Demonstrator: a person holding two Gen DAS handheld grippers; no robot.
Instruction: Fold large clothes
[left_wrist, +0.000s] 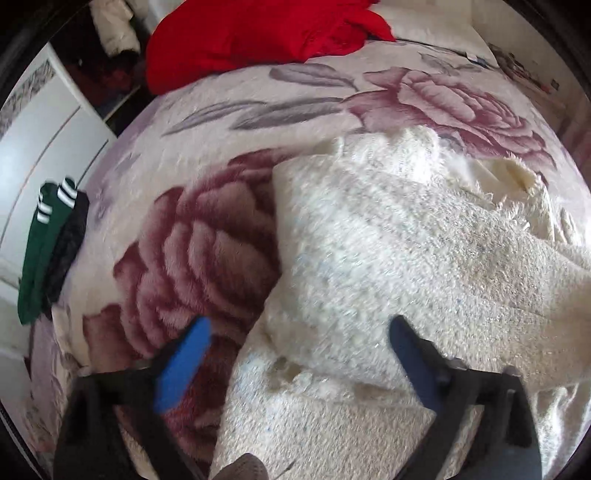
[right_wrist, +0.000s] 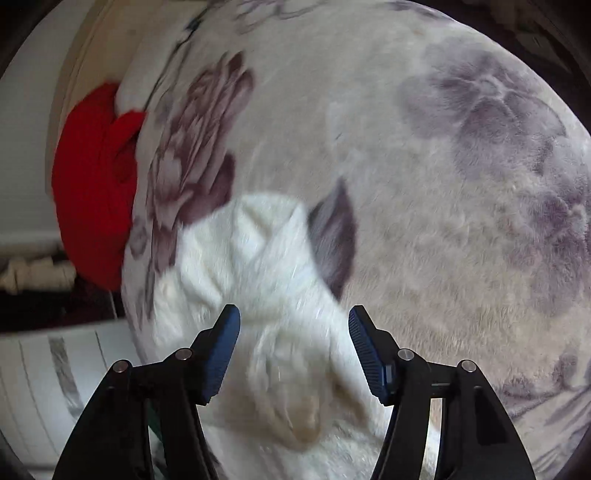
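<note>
Left wrist view: left gripper (left_wrist: 299, 343) jaws spread wide, nothing btwn the pads, pointing steeply down. The fluffy cream-white knit garment (left_wrist: 388, 251) lies on the plush rose-print blanket (left_wrist: 192, 251), partly folded, a doubled edge running from upper centre down toward the jaws. Most of it sits ahead and to the right of the claw; only the right finger hangs over fabric, the left one over bare blanket. A crumpled red garment (left_wrist: 258, 33) is well apart at the bed's far edge.

Right wrist view: right gripper (right_wrist: 294, 347) partway open, holding nothing. The white garment (right_wrist: 255, 266) is directly under and ahead of it, long axis running away up-left. Judgement: right claw is nearer a graspable fold.
</note>
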